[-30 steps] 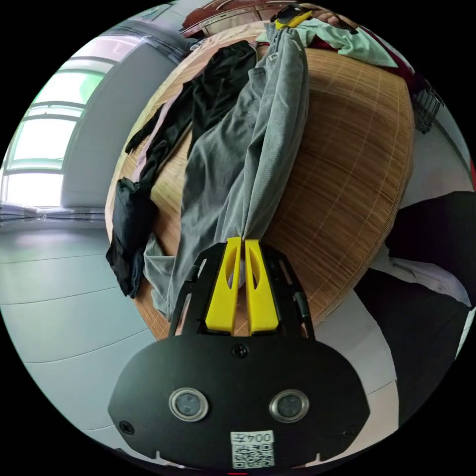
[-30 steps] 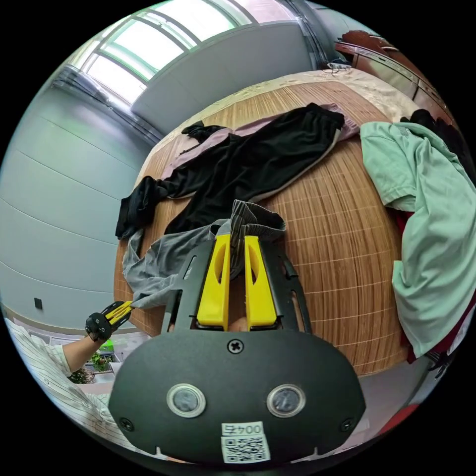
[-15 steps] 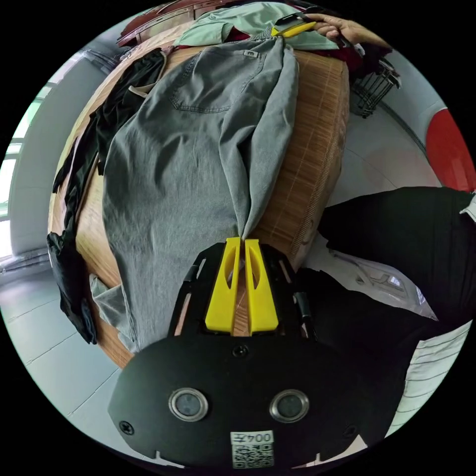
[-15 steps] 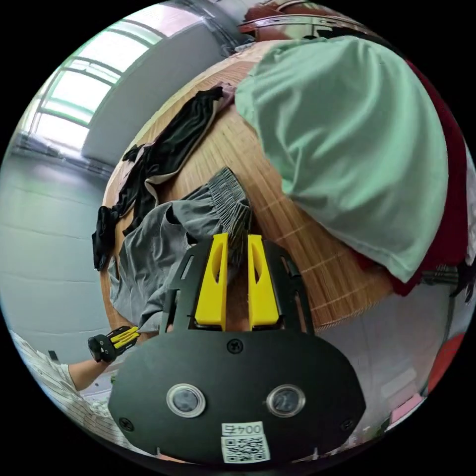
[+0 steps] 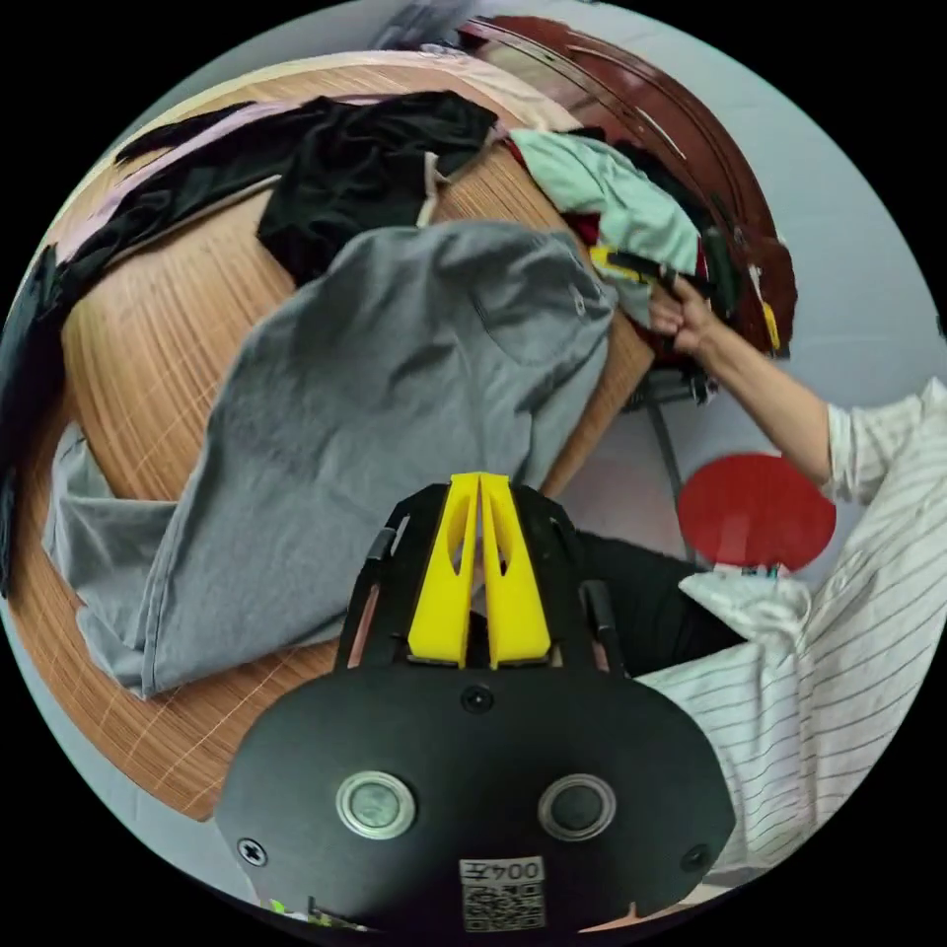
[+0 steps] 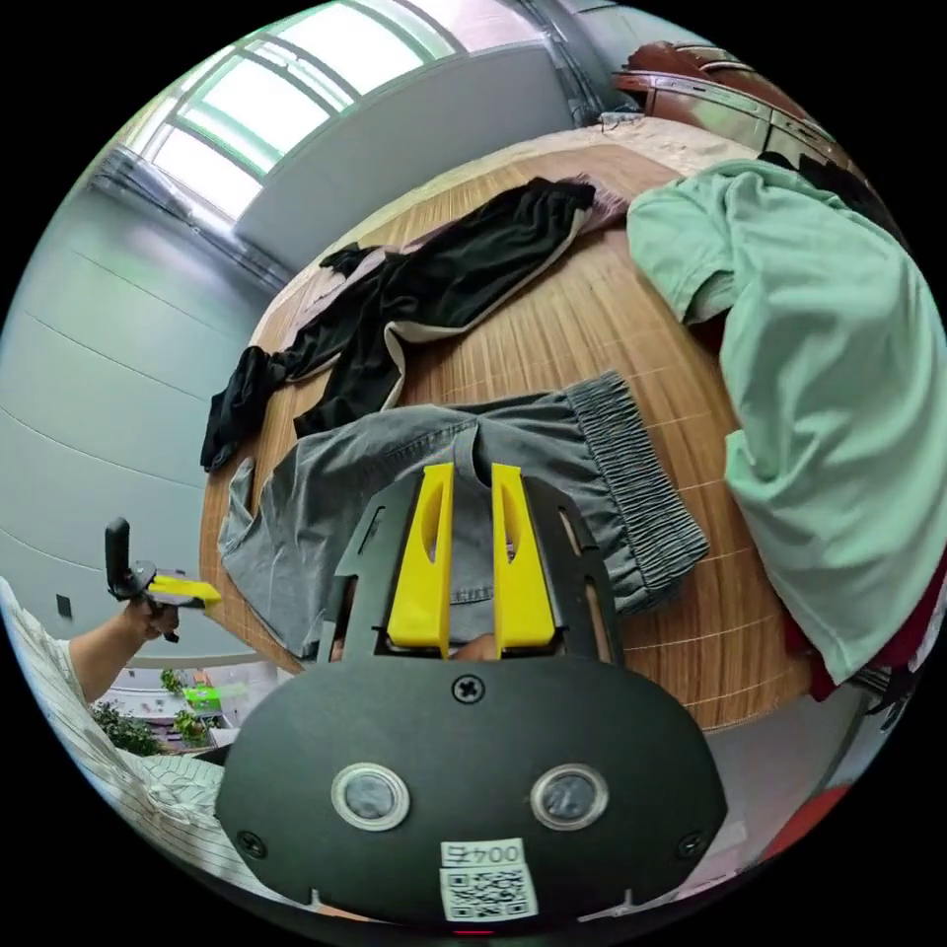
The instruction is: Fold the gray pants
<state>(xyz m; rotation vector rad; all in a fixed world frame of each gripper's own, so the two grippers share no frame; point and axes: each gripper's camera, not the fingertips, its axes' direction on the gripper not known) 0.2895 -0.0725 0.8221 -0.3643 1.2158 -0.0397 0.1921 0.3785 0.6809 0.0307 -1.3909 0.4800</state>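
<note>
In the left gripper view, the left hand-held gripper (image 5: 479,483) has its yellow jaws pressed together with nothing between them, held just off the near edge of the wooden surface (image 5: 148,335). The gray pants (image 5: 395,395) lie spread flat ahead of it, folded lengthwise so one leg covers the other, which suits a further fold across. Beyond them lie black pants (image 5: 365,168), and ahead to the right the right hand-held gripper (image 5: 631,264) sits at the waistband corner, before a green shirt (image 5: 612,192).

In the right gripper view, the right hand-held gripper (image 6: 472,475) has its jaws slightly apart over the gray pants (image 6: 395,464), directly above the cloth near the ribbed waistband (image 6: 641,493); I cannot tell whether it pinches any fabric. The left hand-held gripper (image 6: 182,590) is well off to the left, clear of the cloth. Both look freed to take a new hold.
</note>
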